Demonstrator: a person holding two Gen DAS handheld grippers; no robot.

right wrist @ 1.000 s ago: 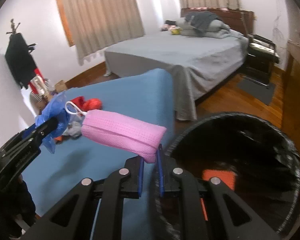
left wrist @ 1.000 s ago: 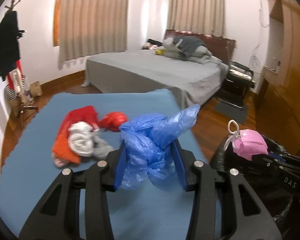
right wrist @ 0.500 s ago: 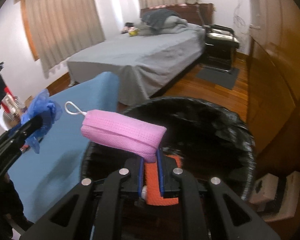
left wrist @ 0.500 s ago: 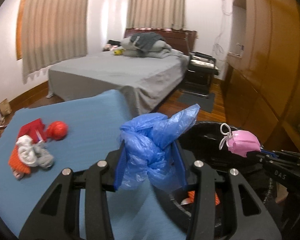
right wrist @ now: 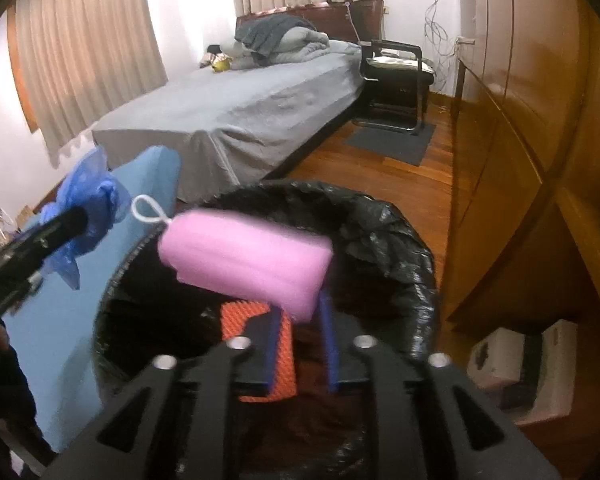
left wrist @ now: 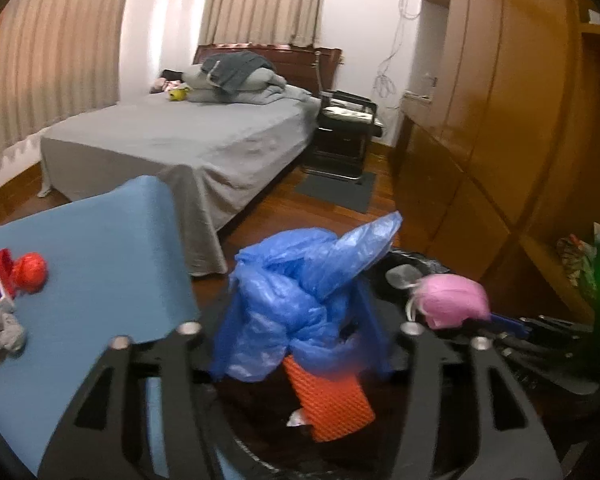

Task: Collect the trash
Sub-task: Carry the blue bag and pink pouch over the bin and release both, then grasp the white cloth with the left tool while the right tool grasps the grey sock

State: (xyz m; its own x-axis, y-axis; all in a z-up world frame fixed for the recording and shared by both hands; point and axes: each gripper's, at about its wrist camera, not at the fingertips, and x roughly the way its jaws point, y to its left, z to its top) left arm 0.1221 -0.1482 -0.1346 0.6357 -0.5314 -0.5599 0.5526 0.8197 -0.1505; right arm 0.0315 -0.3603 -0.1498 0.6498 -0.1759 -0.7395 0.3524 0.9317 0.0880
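Left wrist view: the blue plastic bag (left wrist: 300, 304) looks feather-light, soft and slippery, best pinched at its knotted middle. It is crumpled and glossy, sitting between the opening jaws of the left gripper (left wrist: 296, 332), above the bin (left wrist: 416, 264).

Right wrist view: the pink mask (right wrist: 244, 256) seems light and limp. It is folded, with a white ear loop, between the right gripper's (right wrist: 300, 344) opening jaws, over the black-lined bin.
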